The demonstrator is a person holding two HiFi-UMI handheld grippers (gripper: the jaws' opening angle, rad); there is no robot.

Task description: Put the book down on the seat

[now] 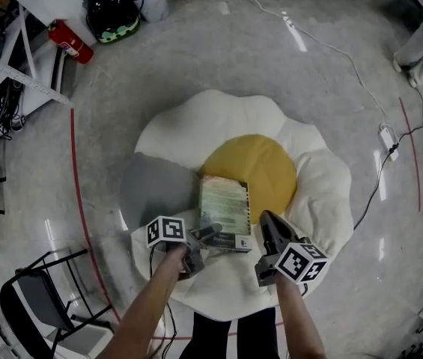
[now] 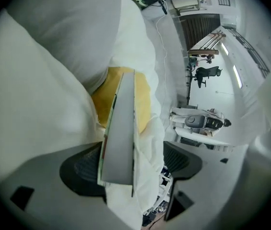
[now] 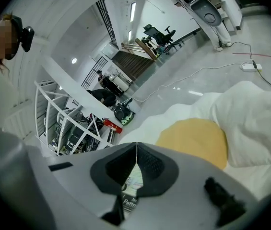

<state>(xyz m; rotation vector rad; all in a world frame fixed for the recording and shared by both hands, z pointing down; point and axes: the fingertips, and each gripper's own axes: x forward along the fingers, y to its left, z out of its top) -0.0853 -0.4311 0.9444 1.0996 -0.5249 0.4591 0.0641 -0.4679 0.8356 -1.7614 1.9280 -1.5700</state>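
Book [image 1: 225,212] lies on seat [image 1: 323,178] by its yellow centre [image 1: 263,163]. Left gripper [image 1: 210,234] at book's 7 o'clock, jaws apart astride its edge. Right gripper [image 1: 269,226] at 4 o'clock, jaws together.

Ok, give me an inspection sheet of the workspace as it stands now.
Surface: flower-shaped seat with white petals, a yellow centre and one grey petal, on a grey floor.
Job's things: book lies on the seat, partly over the yellow centre.
Clutter: red fire extinguisher, what looks like a helmet and a black folding chair, all off the seat.
Grippers: left gripper open, the book's edge between its jaws, not clamped; right gripper shut, empty, beside the book.
Cables: white cable crosses the floor to a power strip; black cable leads from there.
Surroundings: white rack at left; red line on the floor.
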